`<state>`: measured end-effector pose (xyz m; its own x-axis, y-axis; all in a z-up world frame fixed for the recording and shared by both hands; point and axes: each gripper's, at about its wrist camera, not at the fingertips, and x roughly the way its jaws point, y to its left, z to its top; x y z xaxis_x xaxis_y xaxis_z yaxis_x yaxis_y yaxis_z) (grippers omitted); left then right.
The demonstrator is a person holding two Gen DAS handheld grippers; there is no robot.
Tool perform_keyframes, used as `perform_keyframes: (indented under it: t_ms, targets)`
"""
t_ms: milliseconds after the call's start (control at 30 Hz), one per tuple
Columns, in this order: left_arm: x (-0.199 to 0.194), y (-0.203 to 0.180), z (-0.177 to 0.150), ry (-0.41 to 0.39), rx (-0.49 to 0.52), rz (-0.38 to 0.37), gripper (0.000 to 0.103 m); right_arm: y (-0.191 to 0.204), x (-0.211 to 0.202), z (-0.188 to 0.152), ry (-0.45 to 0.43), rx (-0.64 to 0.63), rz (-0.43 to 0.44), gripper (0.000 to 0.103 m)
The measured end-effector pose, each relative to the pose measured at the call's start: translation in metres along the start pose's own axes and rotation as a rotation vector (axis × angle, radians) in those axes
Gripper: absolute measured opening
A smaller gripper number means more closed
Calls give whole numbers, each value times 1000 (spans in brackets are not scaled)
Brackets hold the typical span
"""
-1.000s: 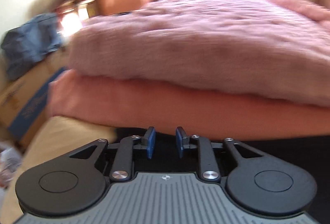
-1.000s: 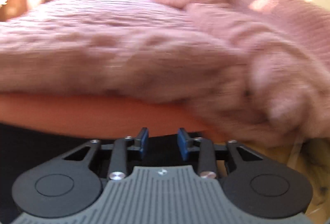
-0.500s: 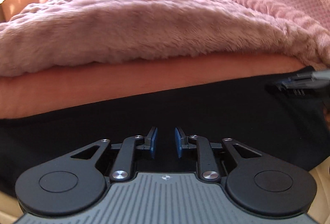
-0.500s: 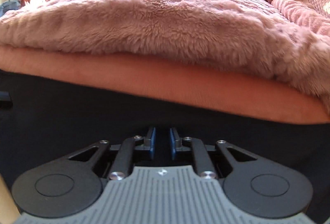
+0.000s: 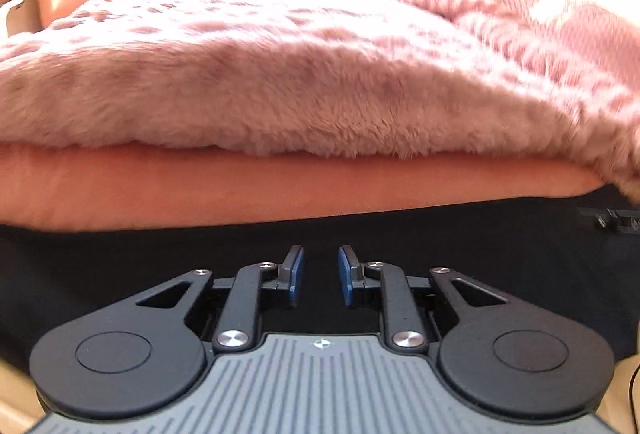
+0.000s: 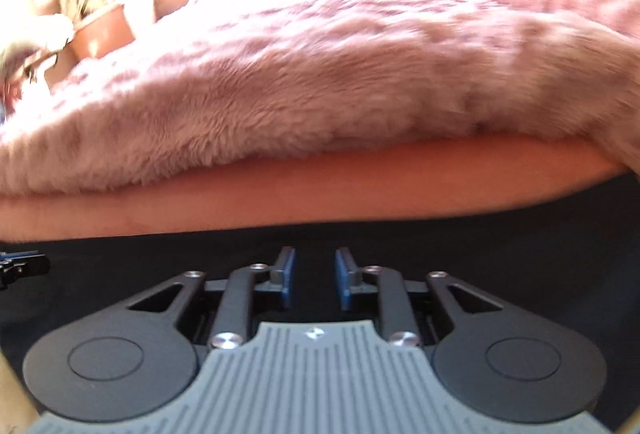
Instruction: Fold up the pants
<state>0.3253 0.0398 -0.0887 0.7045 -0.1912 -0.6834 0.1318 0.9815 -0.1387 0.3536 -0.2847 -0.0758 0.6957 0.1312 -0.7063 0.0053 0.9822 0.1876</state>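
One pair of black pants point(image 5: 120, 254) lies on the bed's near edge, long axis running side to side across both views, in front of one orange sheet point(image 5: 160, 190) and one pink fuzzy blanket point(image 5: 320, 82). Left gripper point(image 5: 319, 280): fingers slightly apart above the fabric, nothing between. Right gripper point(image 6: 315, 278): fingers opening, nothing clamped.

The black fabric pants point(image 5: 480, 254) run off both side edges, so their full shape can't be told. Only a sliver of the other hand-held gripper point(image 5: 616, 220) shows, and the clutter behind the fluffy pink blanket point(image 6: 320, 74) is just blur.
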Motion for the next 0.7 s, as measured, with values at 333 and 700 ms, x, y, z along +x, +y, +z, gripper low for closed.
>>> perform_keyframes:
  t_ms: [333, 700]
  targets:
    - [-69, 36, -49, -26, -157, 147, 25, -1, -118, -88, -16, 33, -21, 29]
    - [-109, 220, -58, -149, -613, 308, 26, 41, -89, -103, 81, -37, -89, 28]
